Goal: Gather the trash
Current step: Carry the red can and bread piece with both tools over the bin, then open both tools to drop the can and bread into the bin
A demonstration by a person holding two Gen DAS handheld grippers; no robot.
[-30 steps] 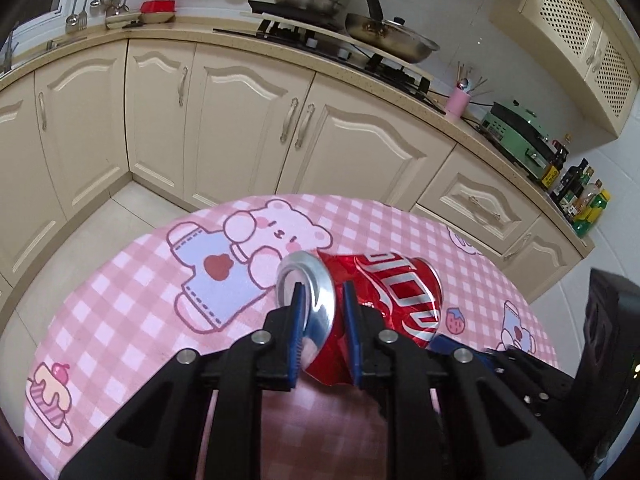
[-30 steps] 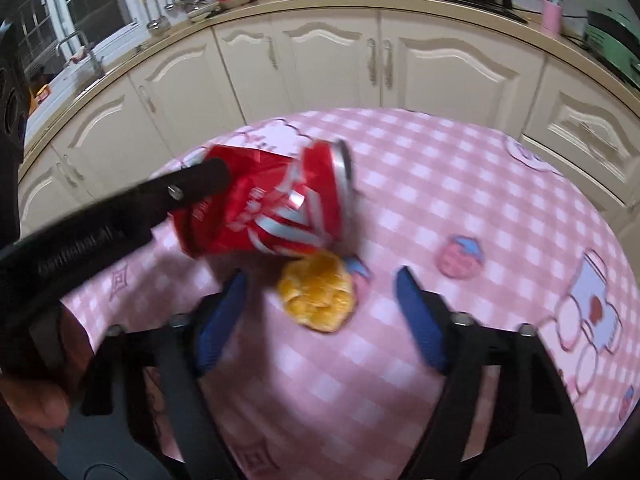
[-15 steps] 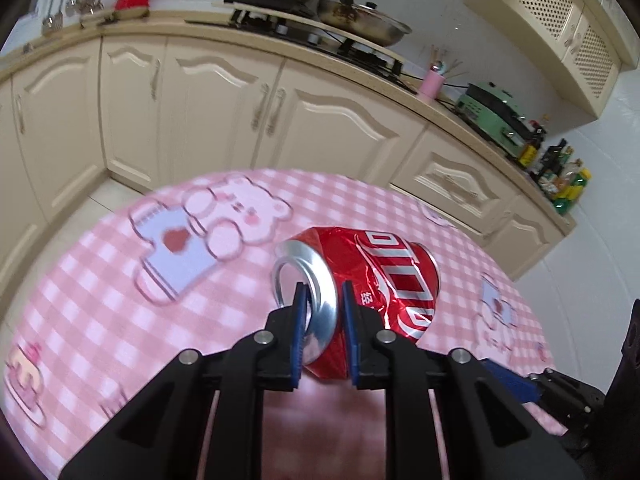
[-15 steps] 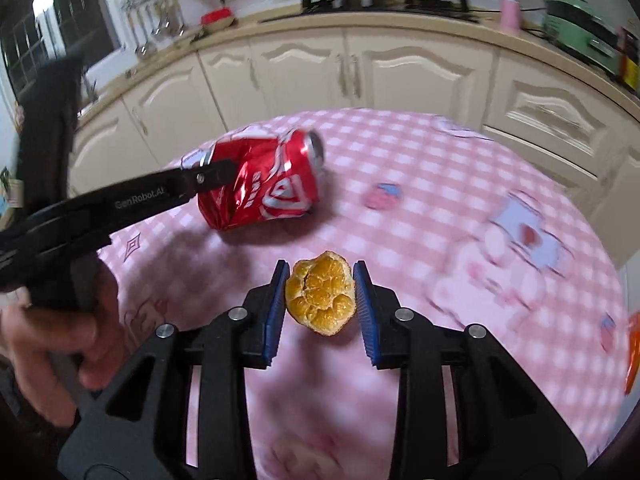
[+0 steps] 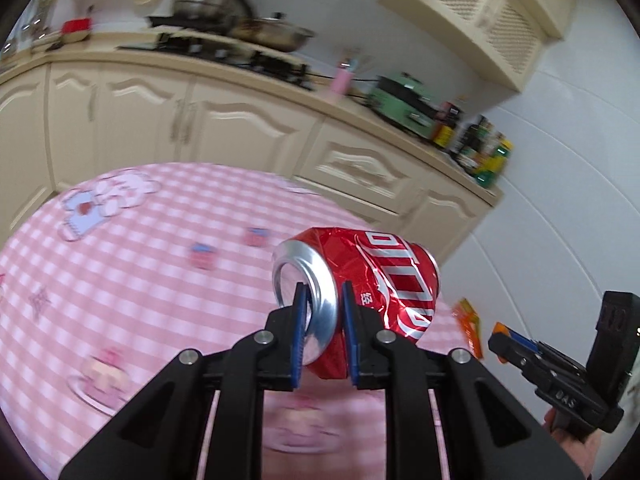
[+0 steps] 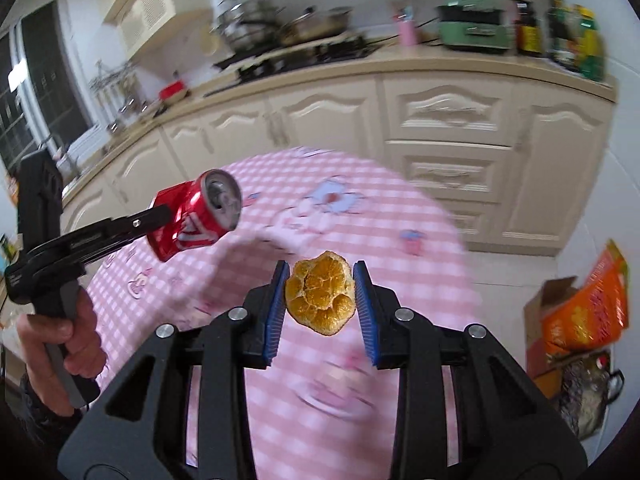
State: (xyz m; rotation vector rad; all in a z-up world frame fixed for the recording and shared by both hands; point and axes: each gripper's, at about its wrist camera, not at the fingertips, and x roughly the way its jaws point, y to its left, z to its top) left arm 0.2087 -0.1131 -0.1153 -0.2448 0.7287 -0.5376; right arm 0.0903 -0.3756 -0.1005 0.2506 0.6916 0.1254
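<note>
My left gripper (image 5: pixel 323 304) is shut on the silver rim of a crushed red soda can (image 5: pixel 372 280) and holds it in the air above the round table with the pink checked cloth (image 5: pixel 140 272). The can also shows at the left of the right wrist view (image 6: pixel 196 216), held by the left gripper (image 6: pixel 160 218). My right gripper (image 6: pixel 320 300) is shut on a piece of orange peel (image 6: pixel 320 298), lifted above the table (image 6: pixel 400 248). The right gripper shows at the right edge of the left wrist view (image 5: pixel 516 340).
Cream kitchen cabinets (image 5: pixel 240 128) with a stove and pots curve behind the table. An open cardboard box with an orange bag (image 6: pixel 576 312) stands on the floor at the right, also seen in the left wrist view (image 5: pixel 468 324). A white wall (image 5: pixel 560 200) is at the right.
The right gripper closed on the orange peel and lifted it off the table. Both grippers have swung to the right with their loads, toward the box on the floor.
</note>
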